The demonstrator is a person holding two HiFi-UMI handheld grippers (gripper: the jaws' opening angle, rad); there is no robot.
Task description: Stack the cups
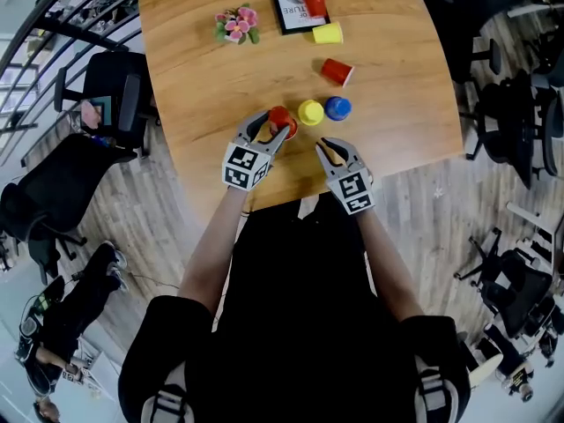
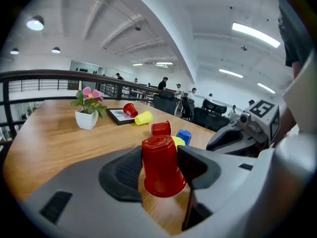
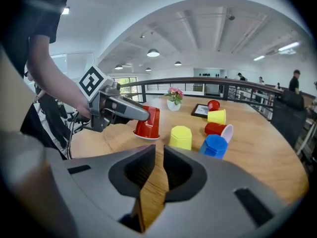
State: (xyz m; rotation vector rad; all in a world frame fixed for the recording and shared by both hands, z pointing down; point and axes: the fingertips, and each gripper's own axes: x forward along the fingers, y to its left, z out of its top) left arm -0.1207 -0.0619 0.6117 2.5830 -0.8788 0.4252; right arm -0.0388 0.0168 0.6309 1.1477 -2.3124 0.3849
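— How is the light?
— Bright and even. Ceiling strips [image 2: 255, 33] and round lamps [image 3: 153, 52] shine from overhead, so shadows on the table [image 1: 220, 77] are short and soft (no harsh glare).
— And sharpness?
— The head view is crisp. Both gripper views bulge and darken at the edges. The left gripper [image 2: 162, 155] blurs near the lens, while the red cup [image 2: 159, 172] is sharp.

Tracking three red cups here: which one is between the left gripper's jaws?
The upside-down red cup nearest the person; the tipped red cup and the red cup on the frame sit farther back.
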